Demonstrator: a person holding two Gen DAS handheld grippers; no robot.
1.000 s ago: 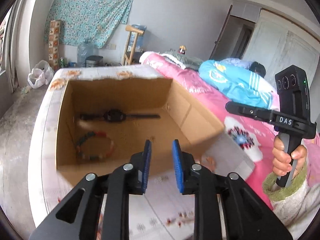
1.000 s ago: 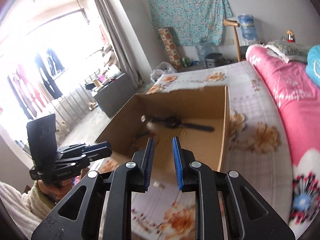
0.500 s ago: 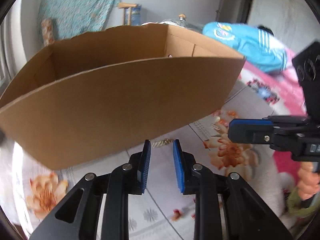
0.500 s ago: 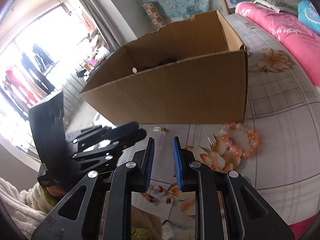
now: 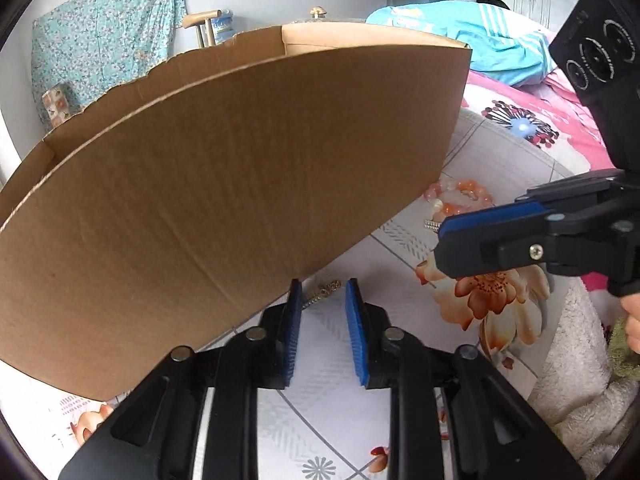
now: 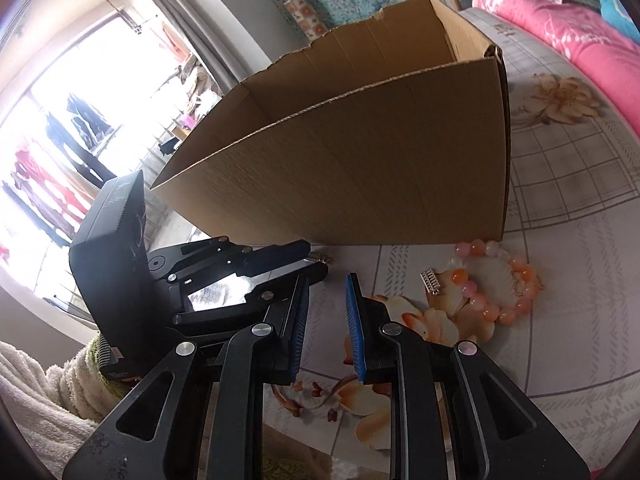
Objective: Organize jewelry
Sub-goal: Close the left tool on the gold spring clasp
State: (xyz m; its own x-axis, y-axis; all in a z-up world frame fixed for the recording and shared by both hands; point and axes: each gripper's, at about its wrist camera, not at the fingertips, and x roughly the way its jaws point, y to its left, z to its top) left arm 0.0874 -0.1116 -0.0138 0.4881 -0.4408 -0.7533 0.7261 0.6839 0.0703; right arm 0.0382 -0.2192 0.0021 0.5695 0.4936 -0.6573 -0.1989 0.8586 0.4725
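Note:
A brown cardboard box (image 5: 224, 184) stands on the floral bed sheet; it also shows in the right wrist view (image 6: 360, 160). A small gold chain piece (image 5: 325, 291) lies at the foot of the box, just ahead of my left gripper (image 5: 320, 292), which is open and empty. A pink-orange bead bracelet (image 6: 498, 280) and a small silver clasp (image 6: 431, 281) lie on the sheet by the box's right corner. My right gripper (image 6: 326, 286) is open and empty, left of the bracelet. The box's contents are hidden.
The bed sheet (image 6: 580, 184) runs to the right of the box. A pink quilt (image 6: 560, 20) and a blue jacket (image 5: 480, 36) lie at the far right. The left gripper's body (image 6: 120, 264) sits close at the right gripper's left.
Both grippers have come down from above the box to sheet level in front of it. The left gripper has closed in on the gold chain piece. The jaws have stayed open.

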